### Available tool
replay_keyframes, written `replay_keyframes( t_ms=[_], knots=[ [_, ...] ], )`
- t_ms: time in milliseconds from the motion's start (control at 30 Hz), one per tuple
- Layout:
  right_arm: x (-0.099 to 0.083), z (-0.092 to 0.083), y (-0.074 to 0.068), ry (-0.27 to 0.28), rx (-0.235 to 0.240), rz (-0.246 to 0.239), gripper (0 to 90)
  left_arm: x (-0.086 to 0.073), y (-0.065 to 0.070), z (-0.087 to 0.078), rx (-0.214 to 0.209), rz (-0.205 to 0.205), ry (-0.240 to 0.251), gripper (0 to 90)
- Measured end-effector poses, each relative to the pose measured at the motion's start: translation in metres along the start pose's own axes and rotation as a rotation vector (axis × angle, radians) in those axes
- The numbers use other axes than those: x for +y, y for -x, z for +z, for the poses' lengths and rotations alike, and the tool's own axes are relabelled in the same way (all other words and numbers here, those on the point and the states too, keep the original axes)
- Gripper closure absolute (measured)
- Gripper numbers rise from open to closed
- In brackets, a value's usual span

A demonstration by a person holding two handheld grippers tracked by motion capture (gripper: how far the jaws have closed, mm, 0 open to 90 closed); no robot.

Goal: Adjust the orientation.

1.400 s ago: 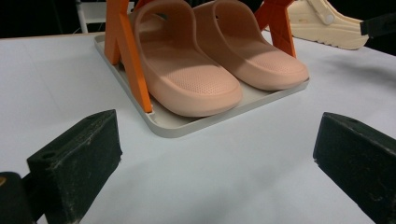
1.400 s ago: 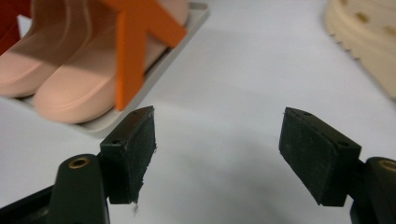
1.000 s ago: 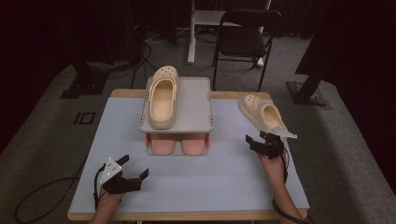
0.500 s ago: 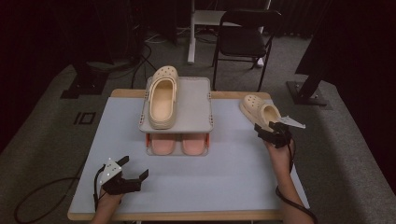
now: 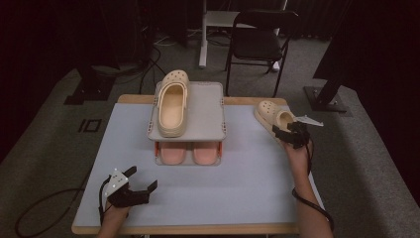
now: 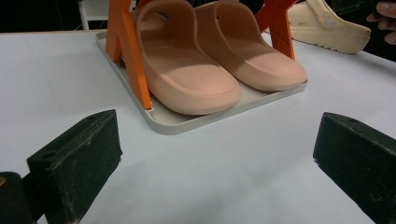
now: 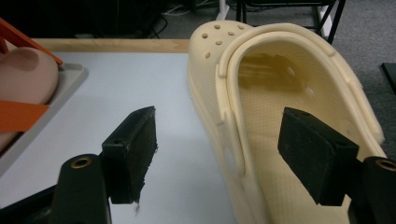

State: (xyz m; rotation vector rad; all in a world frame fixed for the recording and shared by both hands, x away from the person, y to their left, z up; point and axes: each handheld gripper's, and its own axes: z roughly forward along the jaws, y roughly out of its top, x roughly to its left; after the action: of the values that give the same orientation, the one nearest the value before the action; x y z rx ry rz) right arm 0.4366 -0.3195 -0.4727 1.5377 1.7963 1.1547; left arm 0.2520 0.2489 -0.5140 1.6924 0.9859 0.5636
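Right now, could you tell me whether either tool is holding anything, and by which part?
Nothing is held. The right tool stands open astride the side wall of the cream clog, pads not pressing. The left tool is open over bare table.

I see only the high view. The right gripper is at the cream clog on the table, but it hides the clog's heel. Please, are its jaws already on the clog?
Observer: Not pressing yet. In the right gripper view, the right gripper is open, with the near side wall of the cream foam clog between its jaws: one jaw over the white table, the other inside the clog.
Operator: And the left gripper, is it holding something?
Observer: No. The left gripper is open, nothing between its jaws.
Operator: What does it face?
Observer: The pair of pink foam slides on the grey rack's lower tray, between orange supports.
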Motion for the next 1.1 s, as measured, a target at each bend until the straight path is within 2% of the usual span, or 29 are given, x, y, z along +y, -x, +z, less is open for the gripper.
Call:
replay_keyframes(
  t_ms=[100,200,333,600,767,800,833,933,1033,1100],
  knots=[
    [0.003,0.007,0.001,-0.012,-0.004,-0.001,27.5,0.000,0.000,0.000,0.000,-0.002,0.003,1.0],
    [0.006,0.013,0.003,-0.021,-0.029,0.000,27.5,0.000,0.000,-0.001,0.001,-0.003,0.002,1.0],
    [0.010,0.018,0.005,-0.027,-0.050,-0.010,31.9,0.000,0.000,-0.001,0.004,-0.008,0.000,1.0],
    [0.015,0.030,0.005,-0.056,-0.048,-0.018,40.0,0.000,0.002,0.000,0.002,-0.004,-0.004,1.0],
    [0.010,0.039,0.005,-0.117,-0.056,-0.041,50.8,0.000,0.002,-0.001,0.003,-0.004,-0.003,1.0],
    [0.010,0.040,0.005,-0.128,-0.068,-0.056,53.9,0.000,0.002,-0.001,0.003,-0.004,-0.003,1.0],
    [0.010,0.040,0.004,-0.131,-0.069,-0.066,59.7,0.000,0.002,-0.002,0.004,-0.007,0.000,1.0],
    [0.011,0.043,0.004,-0.155,-0.067,-0.087,69.7,0.000,0.002,-0.002,0.004,-0.008,0.000,1.0],
    [0.012,0.044,0.002,-0.154,-0.058,-0.104,73.6,0.000,0.001,-0.002,0.004,-0.008,-0.001,1.0],
    [0.012,0.044,0.002,-0.156,-0.043,-0.091,75.5,-0.001,0.001,-0.002,0.005,-0.009,-0.003,1.0]
  ],
)
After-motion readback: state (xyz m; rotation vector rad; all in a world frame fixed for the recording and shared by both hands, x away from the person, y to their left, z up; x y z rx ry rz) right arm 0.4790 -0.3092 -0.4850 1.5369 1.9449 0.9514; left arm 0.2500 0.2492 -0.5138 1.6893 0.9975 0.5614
